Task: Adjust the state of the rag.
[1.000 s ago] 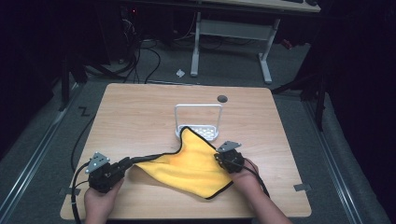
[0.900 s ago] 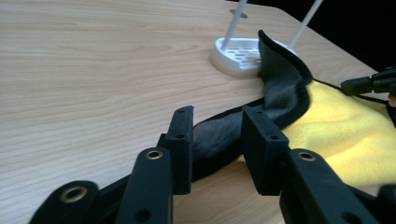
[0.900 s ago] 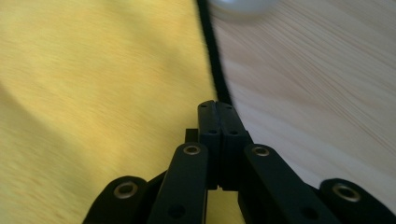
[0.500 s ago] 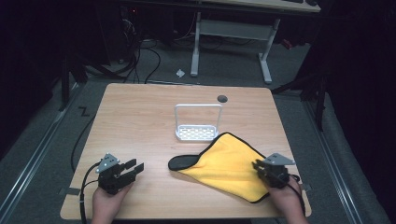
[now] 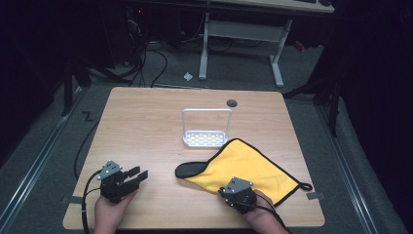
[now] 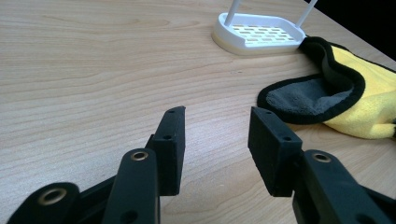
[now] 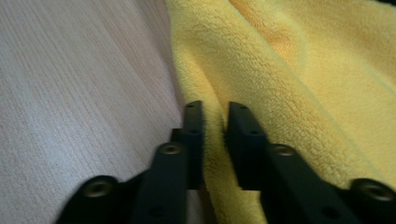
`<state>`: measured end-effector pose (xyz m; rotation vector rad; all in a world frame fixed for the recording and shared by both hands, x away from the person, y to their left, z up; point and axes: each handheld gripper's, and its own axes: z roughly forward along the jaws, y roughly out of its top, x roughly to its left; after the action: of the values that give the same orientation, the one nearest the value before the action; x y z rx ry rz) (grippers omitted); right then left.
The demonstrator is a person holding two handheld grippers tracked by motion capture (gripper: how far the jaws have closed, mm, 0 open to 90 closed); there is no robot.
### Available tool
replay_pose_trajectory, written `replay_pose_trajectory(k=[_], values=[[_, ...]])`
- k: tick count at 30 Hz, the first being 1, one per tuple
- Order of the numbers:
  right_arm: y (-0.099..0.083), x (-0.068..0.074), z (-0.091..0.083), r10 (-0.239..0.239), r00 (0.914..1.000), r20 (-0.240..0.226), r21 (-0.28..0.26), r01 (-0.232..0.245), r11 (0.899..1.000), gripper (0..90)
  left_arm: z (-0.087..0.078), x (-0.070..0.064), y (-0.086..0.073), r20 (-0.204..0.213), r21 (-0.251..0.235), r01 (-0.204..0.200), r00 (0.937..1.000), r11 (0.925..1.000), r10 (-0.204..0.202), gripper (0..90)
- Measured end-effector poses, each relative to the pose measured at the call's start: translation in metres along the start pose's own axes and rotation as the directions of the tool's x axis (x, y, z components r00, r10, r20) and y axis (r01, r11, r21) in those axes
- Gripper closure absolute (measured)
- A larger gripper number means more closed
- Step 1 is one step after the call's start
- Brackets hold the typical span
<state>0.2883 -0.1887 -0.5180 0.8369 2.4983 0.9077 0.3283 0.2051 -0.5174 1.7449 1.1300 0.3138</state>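
Your right gripper [image 7: 215,116] pinched a fold of the fuzzy yellow black-edged microfiber cloth [image 5: 253,165], rumpled at the wooden table's [image 5: 146,122] front right, while your left gripper [image 6: 215,135] sat open.

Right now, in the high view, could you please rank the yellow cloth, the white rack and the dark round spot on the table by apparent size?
1. yellow cloth, largest.
2. white rack, clearly smaller.
3. dark round spot, smallest.
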Motion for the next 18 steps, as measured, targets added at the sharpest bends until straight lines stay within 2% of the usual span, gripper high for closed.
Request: replay_pose_trajectory(k=[1,2,3,4,5,6,7,8,9,10,11,12,13,14,16,17,18], values=[[0.000,0.000,0.000,0.000,1.0000,0.000,0.000,0.000,1.000,87.1,0.000,0.000,0.000,-0.001,0.001,0.000,1.0000,1.0000,0.000,56.7],[0.011,0.000,-0.012,-0.001,1.0000,0.008,-0.073,0.001,0.997,87.3,0.001,0.000,0.000,-0.002,0.003,-0.001,1.0000,1.0000,0.001,56.8],[0.011,0.000,-0.012,-0.001,1.0000,0.008,-0.073,0.001,0.997,87.3,0.001,0.000,0.000,-0.002,0.002,0.000,1.0000,1.0000,0.000,56.8],[0.017,-0.005,-0.020,0.014,0.9996,0.022,-0.112,-0.012,0.994,87.2,0.000,-0.001,-0.001,-0.002,0.003,0.001,1.0000,1.0000,-0.001,56.8],[0.025,-0.026,-0.031,0.071,0.9948,0.073,-0.162,-0.058,0.985,87.1,0.000,-0.001,-0.001,-0.001,0.003,0.000,1.0000,1.0000,0.000,56.8],[0.025,-0.026,-0.031,0.071,0.9948,0.073,-0.162,-0.058,0.985,87.1,0.000,-0.001,-0.001,0.000,0.002,-0.001,1.0000,1.0000,0.001,56.8],[0.025,-0.040,-0.033,0.104,0.9895,0.101,-0.171,-0.085,0.982,87.0,0.000,-0.001,-0.001,0.001,0.003,-0.002,1.0000,1.0000,0.002,56.9],[0.019,-0.071,-0.031,0.173,0.9742,0.145,-0.162,-0.149,0.975,86.8,0.000,-0.001,-0.001,0.002,0.005,-0.006,1.0000,1.0000,0.006,56.9],[0.019,-0.071,-0.031,0.173,0.9742,0.145,-0.162,-0.149,0.975,86.8,0.000,-0.001,-0.001,0.002,0.005,-0.006,1.0000,1.0000,0.006,56.8],[0.014,-0.086,-0.027,0.207,0.9645,0.165,-0.137,-0.185,0.973,86.7,0.000,-0.001,-0.001,0.002,0.005,-0.006,1.0000,1.0000,0.006,56.8],[-0.001,-0.111,-0.018,0.272,0.9410,0.201,-0.094,-0.258,0.962,86.5,0.000,0.000,-0.001,0.002,0.006,-0.003,1.0000,1.0000,0.003,56.9],[-0.010,-0.122,-0.014,0.289,0.9346,0.207,-0.074,-0.280,0.957,86.3,0.001,0.000,-0.001,0.004,0.007,-0.002,1.0000,1.0000,0.002,56.8],[-0.010,-0.122,-0.014,0.289,0.9346,0.207,-0.074,-0.280,0.957,86.3,0.001,0.000,-0.002,0.004,0.010,-0.002,1.0000,0.9999,0.002,56.8],[-0.024,-0.133,-0.004,0.325,0.9193,0.221,-0.028,-0.327,0.944,85.3,0.002,0.000,-0.002,0.004,0.013,-0.001,1.0000,0.9999,0.001,56.8],[-0.029,-0.136,-0.002,0.328,0.9168,0.228,-0.028,-0.330,0.943,84.2,0.003,0.000,-0.002,0.005,0.017,-0.003,1.0000,0.9998,0.003,56.7],[-0.030,-0.139,-0.007,0.345,0.9051,0.248,-0.043,-0.346,0.937,78.2,0.003,-0.001,-0.002,0.007,0.019,-0.004,1.0000,0.9998,0.004,56.7],[-0.030,-0.139,-0.007,0.345,0.9051,0.248,-0.043,-0.346,0.937,78.2,0.004,-0.002,-0.002,0.007,0.020,-0.005,1.0000,0.9998,0.005,56.7]])
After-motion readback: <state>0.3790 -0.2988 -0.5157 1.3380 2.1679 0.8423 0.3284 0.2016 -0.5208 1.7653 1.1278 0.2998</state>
